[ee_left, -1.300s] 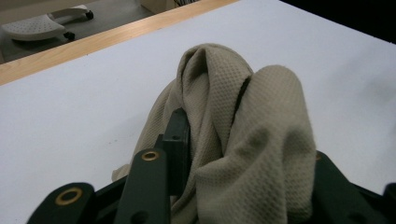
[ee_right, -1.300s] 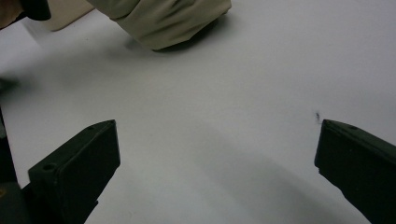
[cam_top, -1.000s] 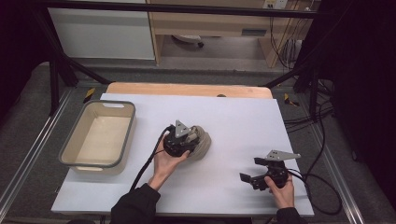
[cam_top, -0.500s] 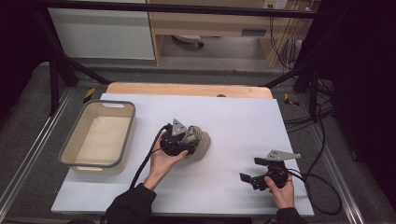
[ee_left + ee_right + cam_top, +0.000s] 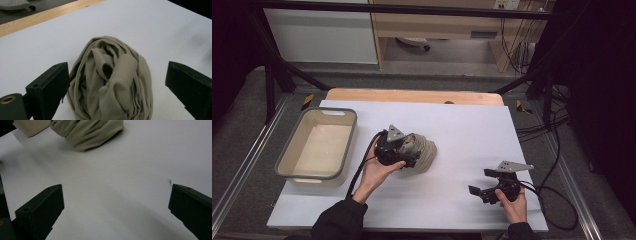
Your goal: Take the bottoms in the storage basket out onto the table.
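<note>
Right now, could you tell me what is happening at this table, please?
A person works at a white table with a gripper in each hand. The left gripper is at a bundled beige cloth in the middle of the table; its jaws have just been opening and now stand apart on either side of the cloth, without pressing it. The right gripper sits open over bare table, apart from the cloth. A grey tub stands at the left.
</note>
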`<state>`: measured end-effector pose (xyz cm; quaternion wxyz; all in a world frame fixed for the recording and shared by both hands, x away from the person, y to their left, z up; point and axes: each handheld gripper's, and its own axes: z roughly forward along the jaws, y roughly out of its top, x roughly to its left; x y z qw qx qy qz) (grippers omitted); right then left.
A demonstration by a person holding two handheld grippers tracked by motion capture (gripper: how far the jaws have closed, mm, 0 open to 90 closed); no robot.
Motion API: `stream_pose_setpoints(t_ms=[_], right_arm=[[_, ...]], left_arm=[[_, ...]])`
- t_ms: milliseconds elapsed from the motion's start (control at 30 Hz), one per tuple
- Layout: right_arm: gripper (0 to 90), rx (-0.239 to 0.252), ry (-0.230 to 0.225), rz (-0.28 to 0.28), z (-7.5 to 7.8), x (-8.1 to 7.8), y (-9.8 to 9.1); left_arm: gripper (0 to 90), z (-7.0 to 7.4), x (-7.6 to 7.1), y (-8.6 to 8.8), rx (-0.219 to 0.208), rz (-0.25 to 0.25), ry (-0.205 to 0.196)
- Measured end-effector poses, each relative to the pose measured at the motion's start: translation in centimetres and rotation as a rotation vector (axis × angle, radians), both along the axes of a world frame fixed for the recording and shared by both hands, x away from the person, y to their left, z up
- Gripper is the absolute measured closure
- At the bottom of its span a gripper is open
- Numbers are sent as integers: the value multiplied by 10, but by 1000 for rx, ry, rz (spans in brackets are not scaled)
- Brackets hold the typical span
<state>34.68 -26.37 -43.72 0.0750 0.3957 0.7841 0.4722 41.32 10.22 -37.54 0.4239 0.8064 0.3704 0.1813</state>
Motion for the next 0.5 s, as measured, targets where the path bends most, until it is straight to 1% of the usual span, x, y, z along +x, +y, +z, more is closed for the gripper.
stream_pose_setpoints(t_ms=[200,333,433,500], right_arm=[[5,0,-4,0,0,0,0],[6,-1,1,0,0,0,0],[5,-3,0,0,0,0,0],[5,-1,1,-1,0,0,0]], left_arm=[[46,6,-5,10,-5,2,7],[45,9,-10,13,34,14,-3],[45,10,-14,17,45,15,-5],[45,11,-16,20,38,15,-3]])
